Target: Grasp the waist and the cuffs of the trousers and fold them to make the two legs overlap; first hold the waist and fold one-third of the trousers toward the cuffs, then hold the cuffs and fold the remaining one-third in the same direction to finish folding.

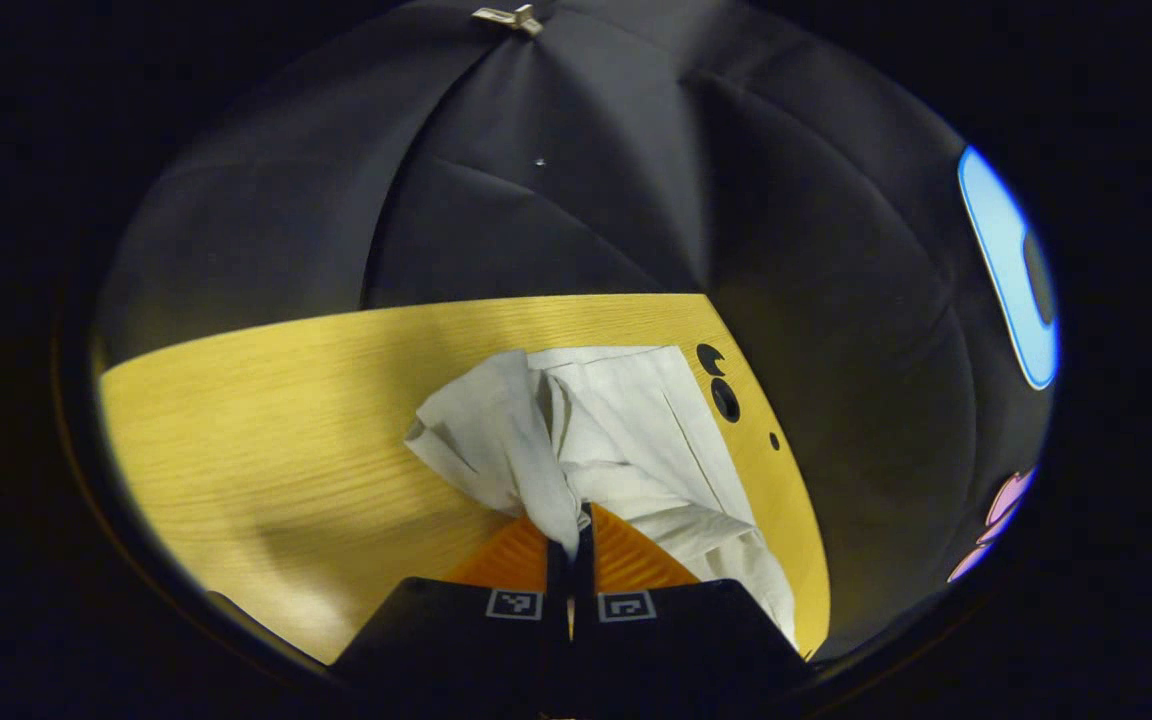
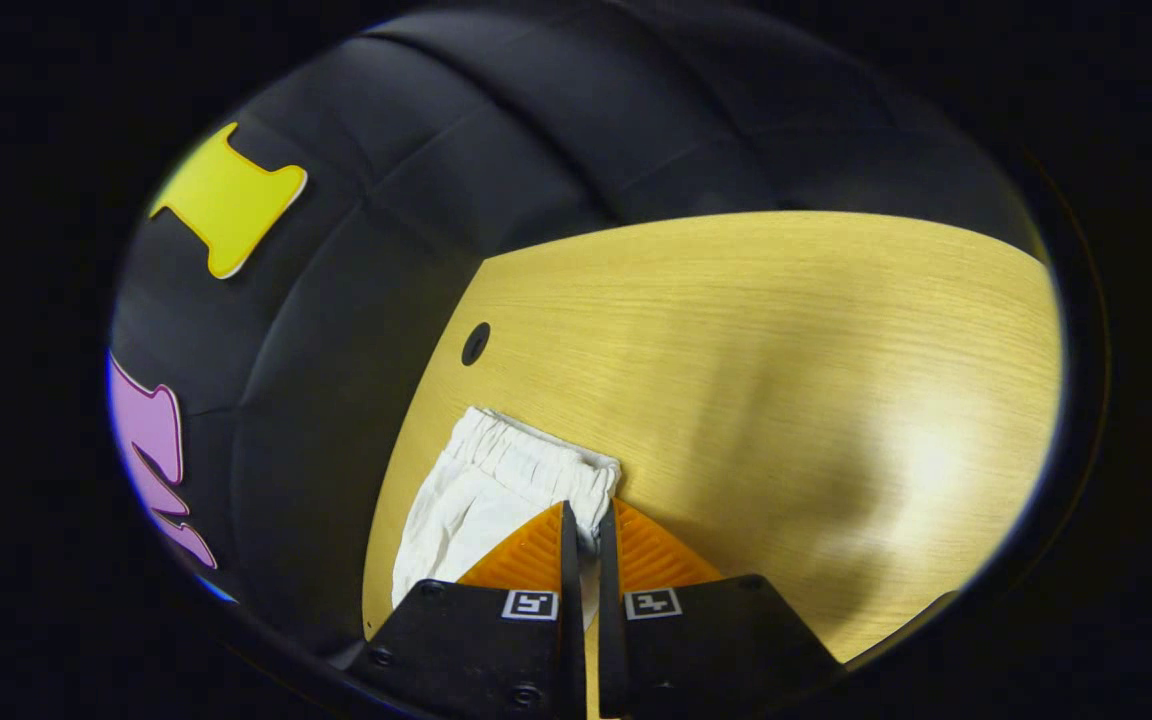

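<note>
White trousers (image 1: 626,440) lie on the yellow wooden table (image 1: 286,440). In the left gripper view my left gripper (image 1: 573,535) is shut on a cuff end of the fabric, which is lifted and bunched above the fingertips. The rest of the cloth spreads flat toward the table's right edge. In the right gripper view the elastic waistband (image 2: 536,465) of the trousers (image 2: 461,510) lies near the table's left edge. My right gripper (image 2: 588,530) is shut on a corner of that waistband, with the cloth pinched between the two fingers.
Small dark round holes (image 1: 723,398) mark the tabletop close to the trousers, and one hole (image 2: 475,343) sits beyond the waistband. Bare wood (image 2: 786,380) stretches wide to the right of the waistband. Black cloth walls surround the table.
</note>
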`<state>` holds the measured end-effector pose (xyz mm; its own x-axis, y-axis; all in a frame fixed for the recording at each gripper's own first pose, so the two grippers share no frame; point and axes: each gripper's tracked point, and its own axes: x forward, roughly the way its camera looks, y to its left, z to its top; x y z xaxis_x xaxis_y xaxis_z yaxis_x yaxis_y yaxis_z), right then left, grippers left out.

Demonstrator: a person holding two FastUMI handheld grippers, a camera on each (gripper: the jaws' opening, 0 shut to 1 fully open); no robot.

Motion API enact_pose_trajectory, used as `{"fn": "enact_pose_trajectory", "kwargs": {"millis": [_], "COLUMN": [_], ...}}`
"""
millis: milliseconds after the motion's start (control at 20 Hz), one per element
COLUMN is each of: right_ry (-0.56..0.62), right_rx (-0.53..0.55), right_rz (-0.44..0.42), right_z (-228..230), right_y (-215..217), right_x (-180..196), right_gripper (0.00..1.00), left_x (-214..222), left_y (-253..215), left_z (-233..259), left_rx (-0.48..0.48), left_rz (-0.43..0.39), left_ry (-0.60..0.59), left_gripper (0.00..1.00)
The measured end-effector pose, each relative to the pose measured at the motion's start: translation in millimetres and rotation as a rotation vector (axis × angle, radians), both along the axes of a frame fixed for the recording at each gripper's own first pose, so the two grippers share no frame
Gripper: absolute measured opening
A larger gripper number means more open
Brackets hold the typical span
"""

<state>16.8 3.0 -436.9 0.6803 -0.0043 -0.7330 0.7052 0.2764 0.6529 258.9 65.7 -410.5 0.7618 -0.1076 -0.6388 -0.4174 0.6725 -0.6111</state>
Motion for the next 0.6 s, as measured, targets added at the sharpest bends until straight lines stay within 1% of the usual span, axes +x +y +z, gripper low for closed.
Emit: {"fn": "enact_pose_trajectory", "kwargs": {"millis": [50, 150, 300, 400, 500, 600], "right_ry": [-0.023, -0.059, -0.118, -0.174, -0.238, -0.316], "right_rx": [-0.011, -0.014, -0.041, -0.061, -0.101, -0.151], "right_rz": [-0.007, -0.019, 0.006, 0.044, 0.1, 0.173], "right_z": [9, 24, 41, 59, 75, 114], "right_y": [-5, -12, -19, -20, -18, -11], "right_x": [-1, 1, 0, -2, 0, 1], "right_gripper": [0.1, 0.09, 0.1, 0.1, 0.1, 0.1], "left_x": [-1, -1, 2, 2, 1, 1], "left_y": [1, 3, 3, 4, 3, 2], "left_z": [3, 6, 7, 7, 7, 8], "left_rx": [-0.017, -0.022, -0.029, -0.042, -0.041, -0.043], "left_rz": [0.006, 0.006, -0.002, 0.004, -0.005, -0.016], "left_ry": [-0.009, -0.02, -0.037, -0.043, -0.033, -0.026], "left_gripper": [0.06, 0.06, 0.06, 0.06, 0.06, 0.06]}}
